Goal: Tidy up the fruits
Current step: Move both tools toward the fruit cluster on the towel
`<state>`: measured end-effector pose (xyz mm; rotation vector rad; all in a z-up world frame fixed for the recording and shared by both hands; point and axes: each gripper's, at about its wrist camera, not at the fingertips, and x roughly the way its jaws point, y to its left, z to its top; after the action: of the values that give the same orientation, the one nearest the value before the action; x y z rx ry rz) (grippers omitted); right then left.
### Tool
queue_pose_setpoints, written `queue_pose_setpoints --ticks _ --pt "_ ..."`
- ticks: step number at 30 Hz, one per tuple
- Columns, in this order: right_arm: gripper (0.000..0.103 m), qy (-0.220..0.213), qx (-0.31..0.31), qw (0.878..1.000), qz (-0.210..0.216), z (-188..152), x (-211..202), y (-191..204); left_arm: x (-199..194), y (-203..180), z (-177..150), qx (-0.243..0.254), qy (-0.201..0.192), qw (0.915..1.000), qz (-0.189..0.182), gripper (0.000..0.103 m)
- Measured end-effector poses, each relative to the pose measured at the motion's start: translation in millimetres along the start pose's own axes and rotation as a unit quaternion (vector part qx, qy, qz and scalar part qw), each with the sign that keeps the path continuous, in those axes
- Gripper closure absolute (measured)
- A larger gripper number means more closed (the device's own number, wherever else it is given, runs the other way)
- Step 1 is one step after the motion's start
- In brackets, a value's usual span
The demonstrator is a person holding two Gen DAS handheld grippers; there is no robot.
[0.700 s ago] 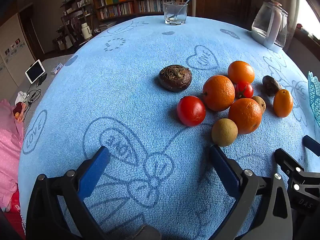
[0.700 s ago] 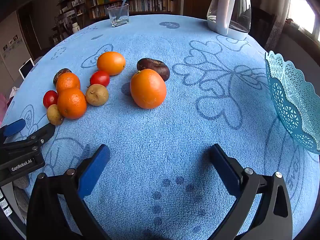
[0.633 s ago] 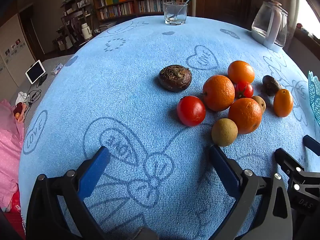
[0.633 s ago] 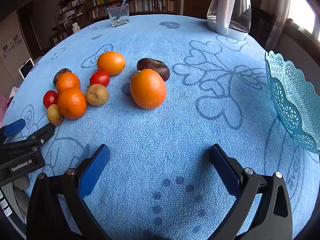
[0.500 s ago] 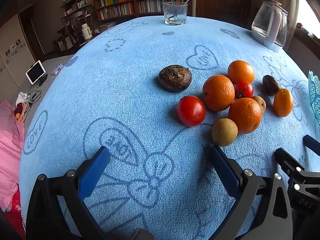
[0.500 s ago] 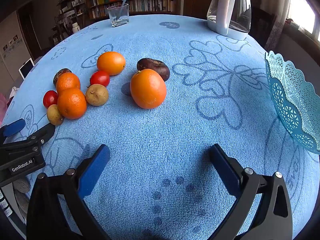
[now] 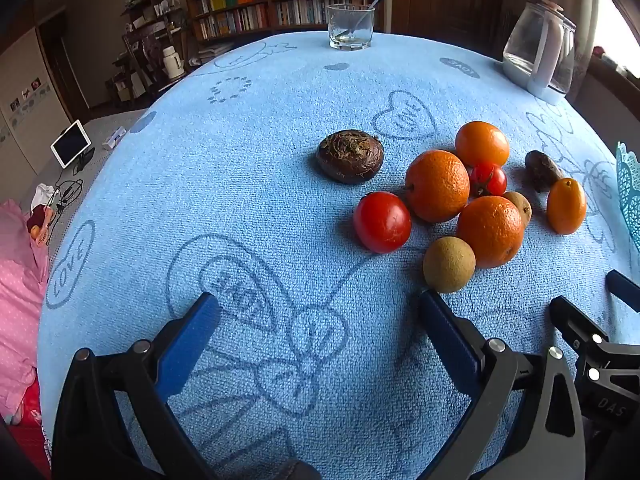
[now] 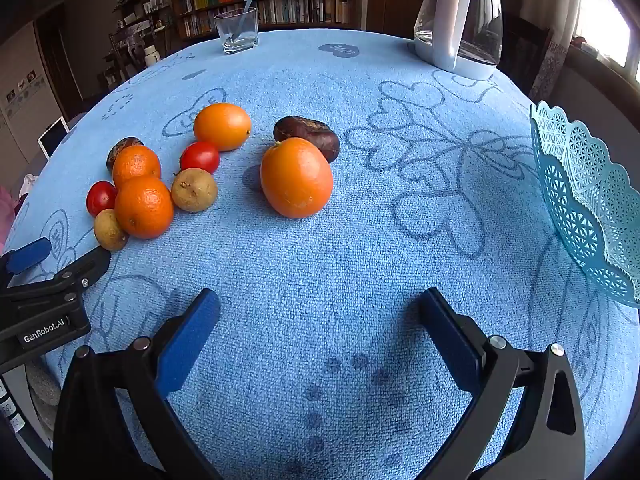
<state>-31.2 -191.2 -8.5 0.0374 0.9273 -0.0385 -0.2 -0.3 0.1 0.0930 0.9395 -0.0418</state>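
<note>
Both grippers, left (image 7: 318,312) and right (image 8: 318,308), hover tilted down over the blue cloth (image 8: 360,264), jaws wide apart, nothing between them. Fruits (image 7: 436,186) sit clustered ahead of the left gripper; the basket (image 8: 588,204), seemingly empty, stands at the cloth's right edge.
</note>
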Motion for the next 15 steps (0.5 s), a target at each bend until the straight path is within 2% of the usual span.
queue_pose_setpoints --ticks 15 --pt "0.002 0.002 -0.002 1.0 0.002 0.7 -0.1 0.9 2.3 2.2 1.0 -0.003 0.003 0.9999 -0.009 0.005"
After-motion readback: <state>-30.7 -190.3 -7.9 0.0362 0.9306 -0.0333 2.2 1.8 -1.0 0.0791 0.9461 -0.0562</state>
